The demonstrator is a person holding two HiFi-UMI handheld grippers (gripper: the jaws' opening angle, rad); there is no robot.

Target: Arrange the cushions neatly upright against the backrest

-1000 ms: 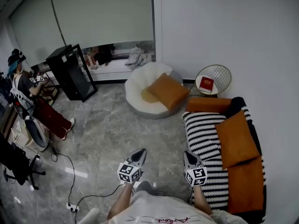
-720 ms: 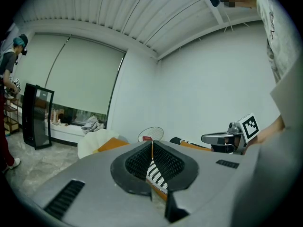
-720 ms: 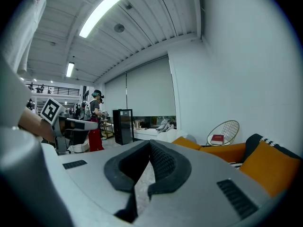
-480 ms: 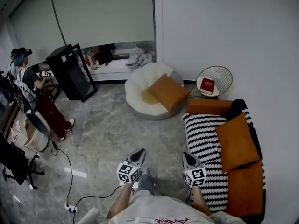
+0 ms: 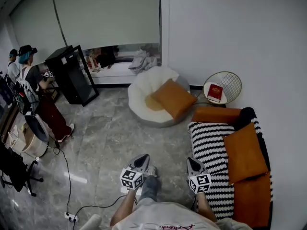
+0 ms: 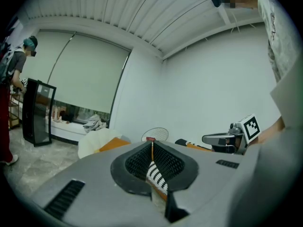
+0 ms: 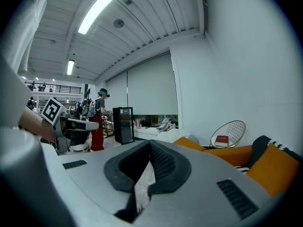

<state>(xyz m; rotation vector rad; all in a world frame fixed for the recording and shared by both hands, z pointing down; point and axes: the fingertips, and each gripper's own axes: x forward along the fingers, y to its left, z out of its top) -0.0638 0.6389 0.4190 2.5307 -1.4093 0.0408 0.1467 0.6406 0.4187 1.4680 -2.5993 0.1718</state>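
The left gripper [image 5: 142, 159] and right gripper [image 5: 193, 162] hang in front of the sofa [image 5: 208, 147], the right one nearer its striped seat. Both have their jaws closed on nothing. An orange cushion [image 5: 244, 152] leans tilted against the sofa's backrest. A bolster [image 5: 216, 115] lies at the sofa's far end. A second cushion [image 5: 172, 98] rests on the beanbag [image 5: 144, 83] beyond the sofa.

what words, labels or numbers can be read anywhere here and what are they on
None reads clearly.
Red script on the person's shirt: cut off and blurred, unreadable.
Red book on the wire side table: cover print too small.
Cubes on the left gripper and right gripper: square patterns only, no letters.
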